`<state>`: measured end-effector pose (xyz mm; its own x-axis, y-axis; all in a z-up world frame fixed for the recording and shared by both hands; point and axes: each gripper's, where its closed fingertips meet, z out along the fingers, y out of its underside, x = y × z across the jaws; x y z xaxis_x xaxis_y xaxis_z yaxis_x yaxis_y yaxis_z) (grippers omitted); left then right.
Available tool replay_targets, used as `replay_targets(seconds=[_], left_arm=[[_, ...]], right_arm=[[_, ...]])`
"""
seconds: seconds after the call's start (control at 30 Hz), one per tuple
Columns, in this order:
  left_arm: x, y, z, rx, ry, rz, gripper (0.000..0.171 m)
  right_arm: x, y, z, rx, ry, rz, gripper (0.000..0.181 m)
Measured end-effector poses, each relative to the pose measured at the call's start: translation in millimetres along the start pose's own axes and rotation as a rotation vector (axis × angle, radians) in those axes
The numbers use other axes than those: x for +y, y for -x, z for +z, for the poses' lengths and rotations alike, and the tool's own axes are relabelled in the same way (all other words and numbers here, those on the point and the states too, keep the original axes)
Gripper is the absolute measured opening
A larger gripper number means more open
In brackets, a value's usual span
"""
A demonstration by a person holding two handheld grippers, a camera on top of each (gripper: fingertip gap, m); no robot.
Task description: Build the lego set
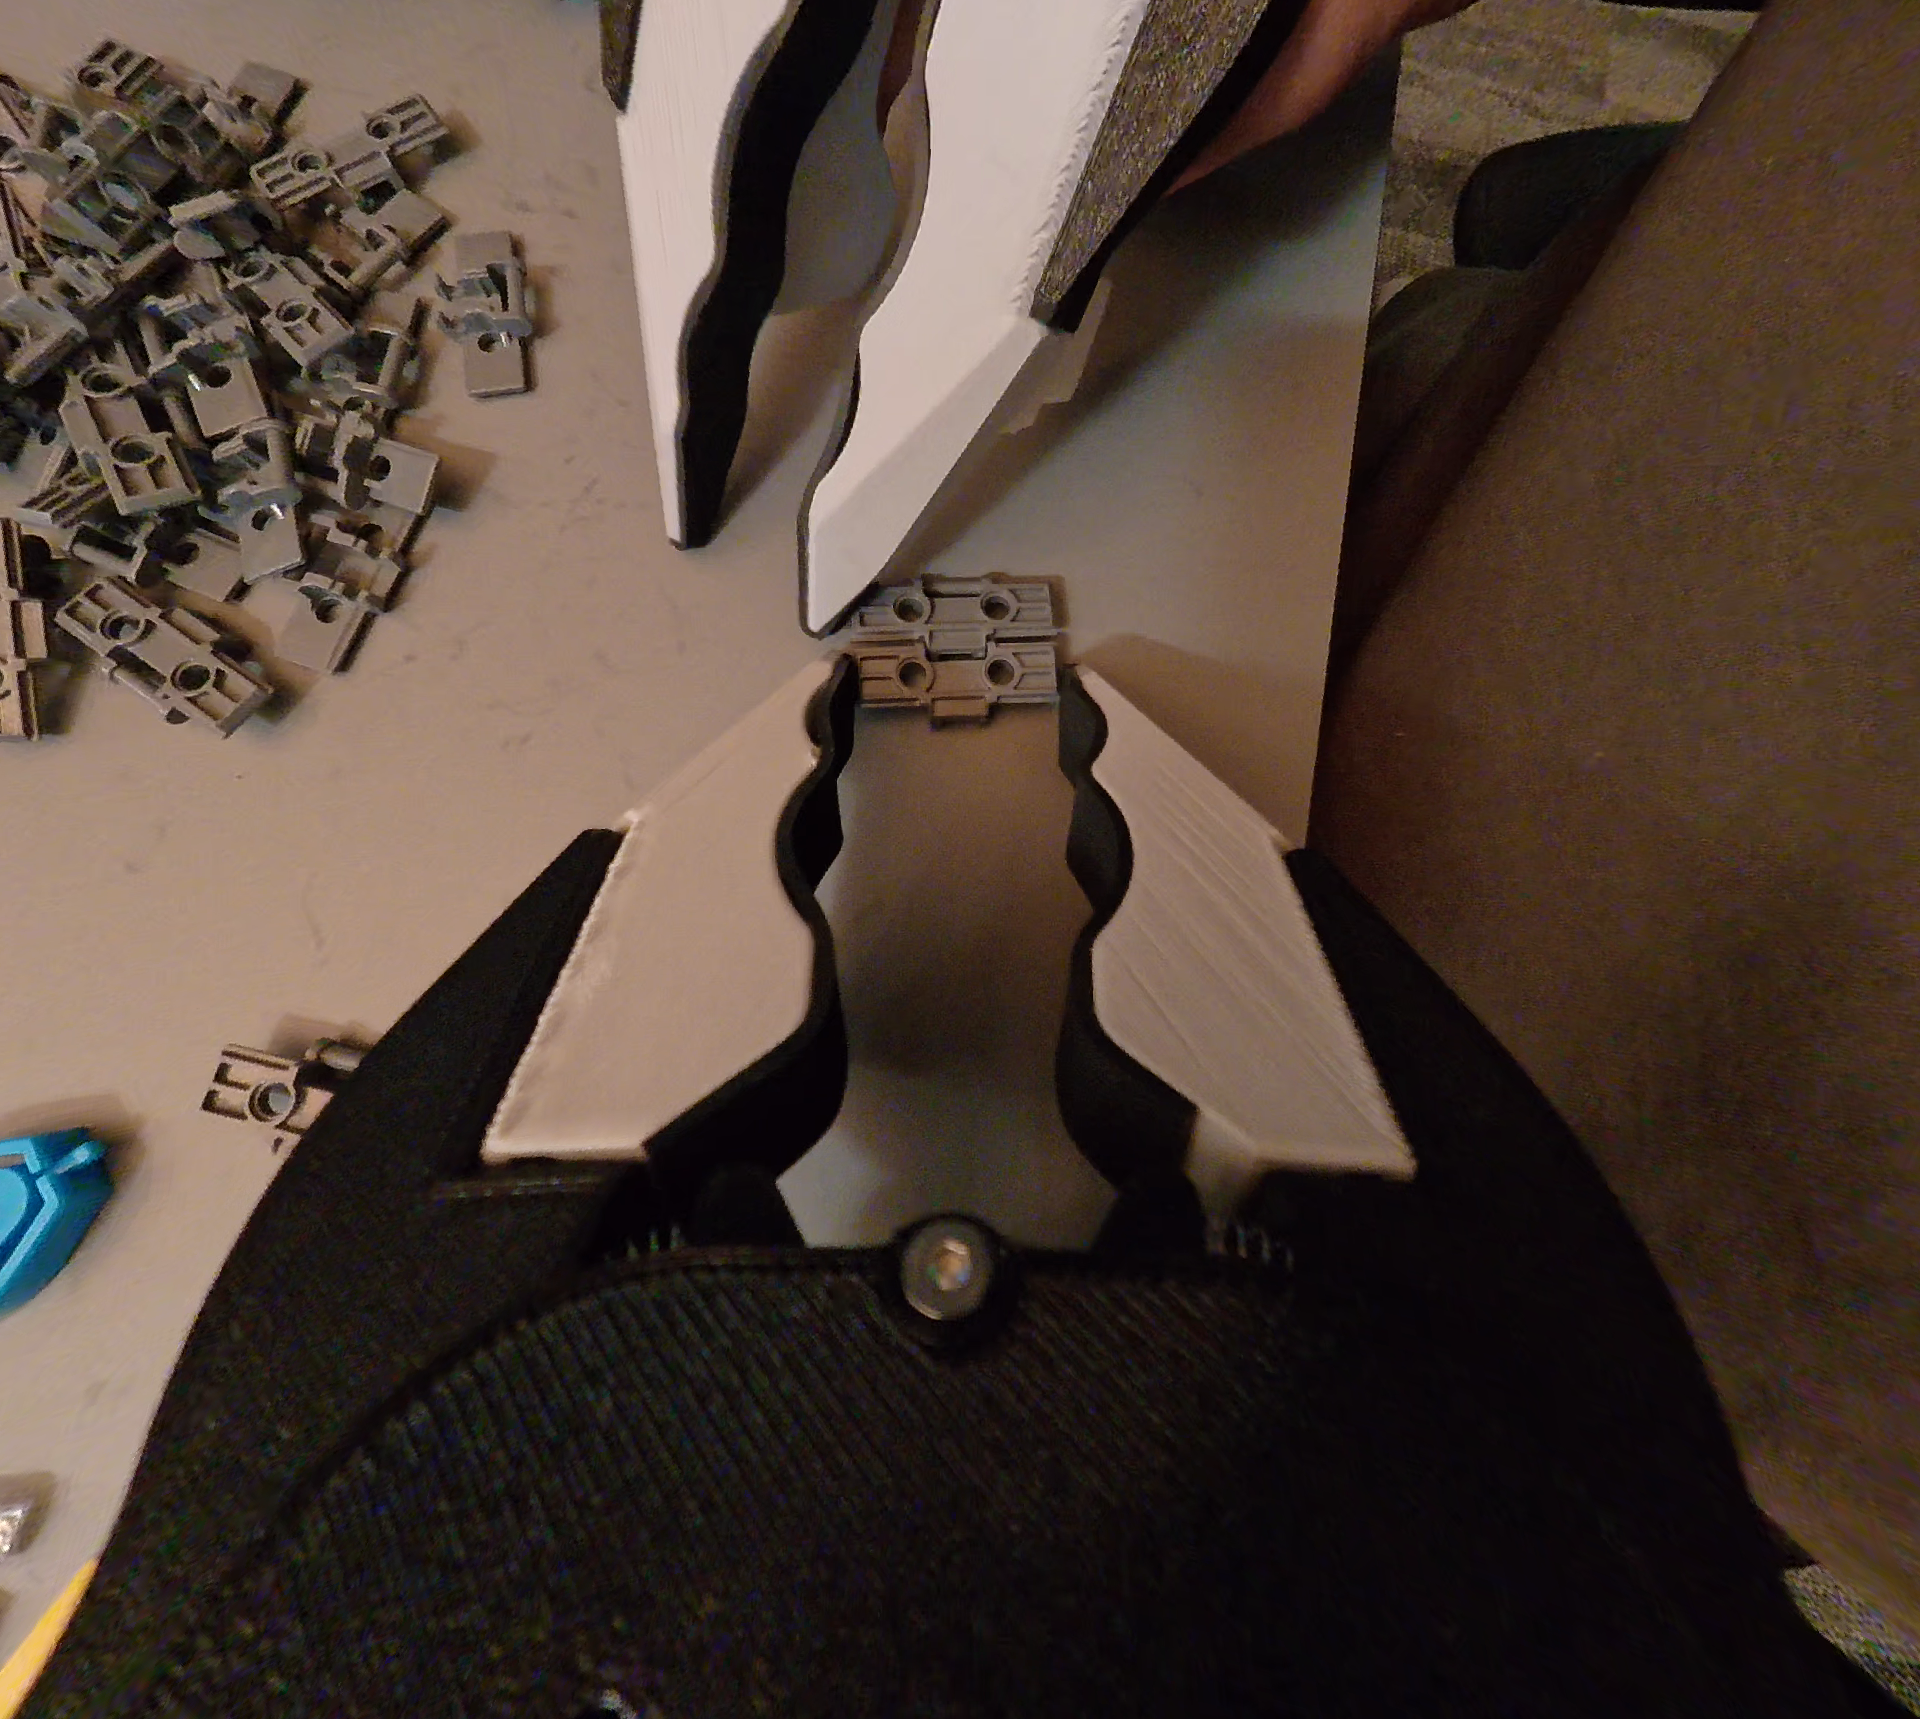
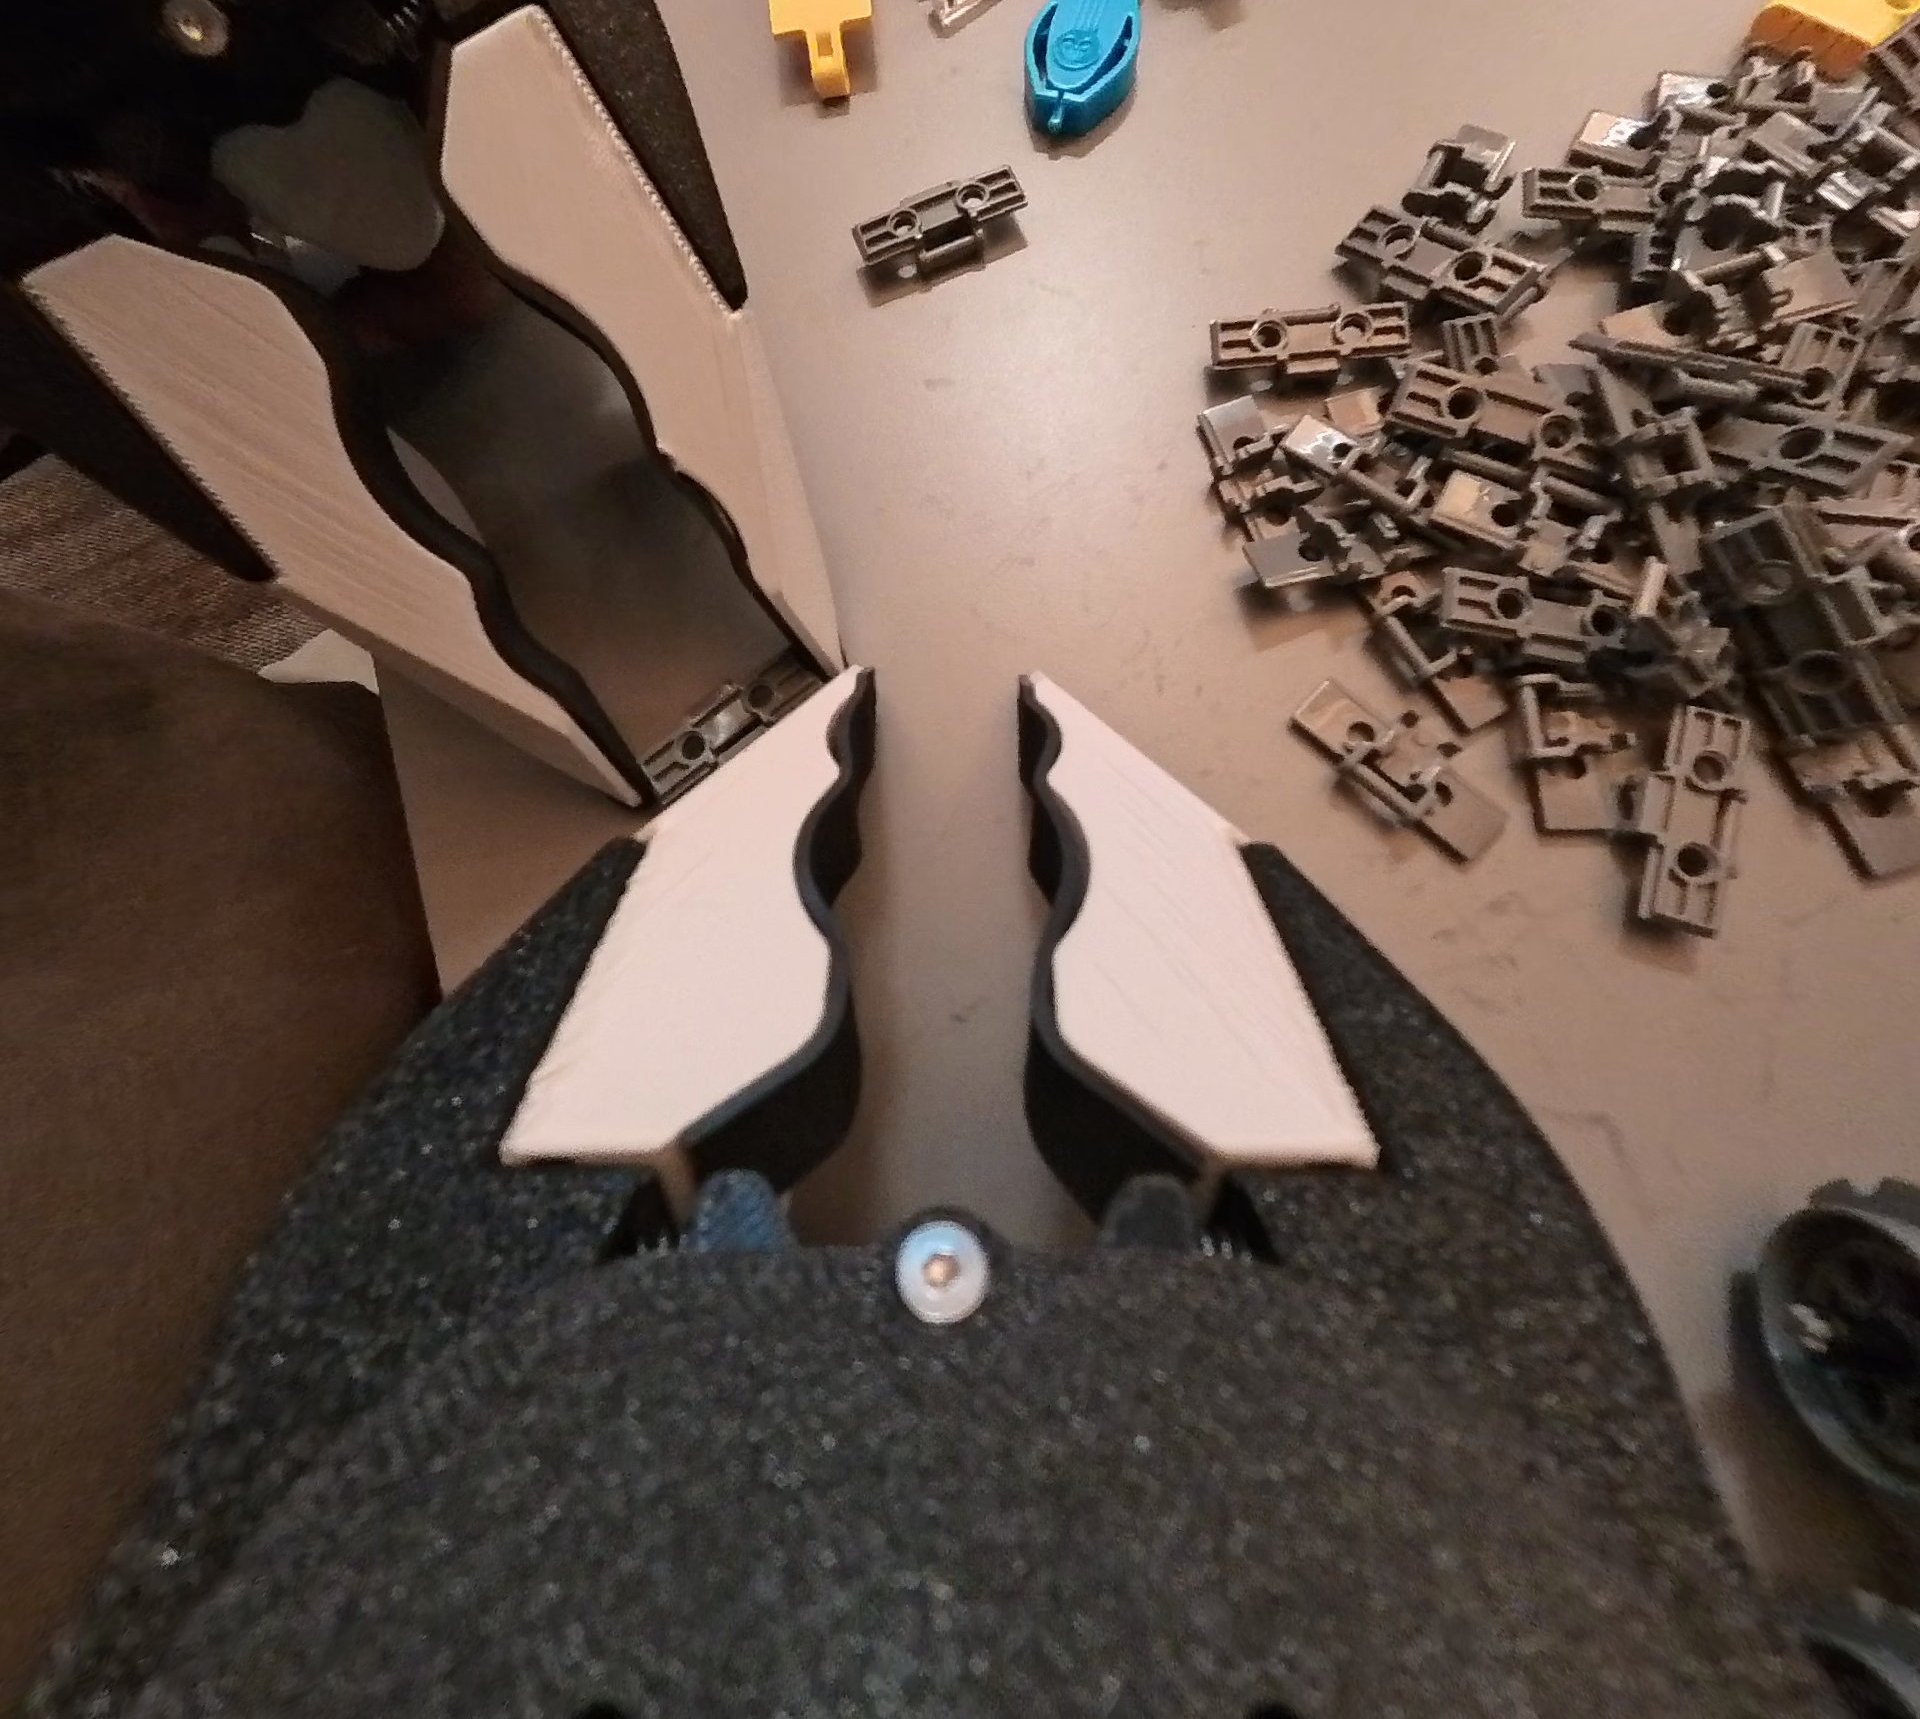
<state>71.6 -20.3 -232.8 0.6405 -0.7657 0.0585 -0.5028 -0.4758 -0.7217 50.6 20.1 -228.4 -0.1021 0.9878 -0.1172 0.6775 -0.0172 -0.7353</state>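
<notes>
Left gripper jaws pinch ribbed grey plastic links; right gripper gapes, seemingly empty.

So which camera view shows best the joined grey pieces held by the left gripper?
The left wrist view: the joined grey pieces sit centred, unhidden, between the left gripper fingertips. In the right wrist view, the right gripper partly hides them.
</notes>
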Motion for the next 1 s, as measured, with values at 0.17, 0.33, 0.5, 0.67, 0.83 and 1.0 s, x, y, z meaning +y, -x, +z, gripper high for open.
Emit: replay_targets(seconds=[0.17,0.33,0.5,0.67,0.83,1.0], left_arm=[[0,0,0,0.002,0.000,-0.003,0.036],[0,0,0,0.003,0.000,-0.004,0.036],[0,0,0,0.005,0.000,-0.006,0.036],[0,0,0,0.005,0.000,-0.006,0.036],[0,0,0,0.006,-0.001,-0.006,0.036],[0,0,0,0.005,-0.001,-0.005,0.036]], right_arm=[[-4,-4,-4,-0.008,-0.035,0.046,0.035],[-10,-16,-12,0.071,-0.097,0.074,0.035],[-8,-38,-19,0.239,-0.102,0.063,0.033],[1,-64,-27,0.415,-0.056,0.052,0.033],[5,-71,-24,0.429,-0.021,0.077,0.034],[7,-75,-21,0.439,0.009,0.081,0.028]])
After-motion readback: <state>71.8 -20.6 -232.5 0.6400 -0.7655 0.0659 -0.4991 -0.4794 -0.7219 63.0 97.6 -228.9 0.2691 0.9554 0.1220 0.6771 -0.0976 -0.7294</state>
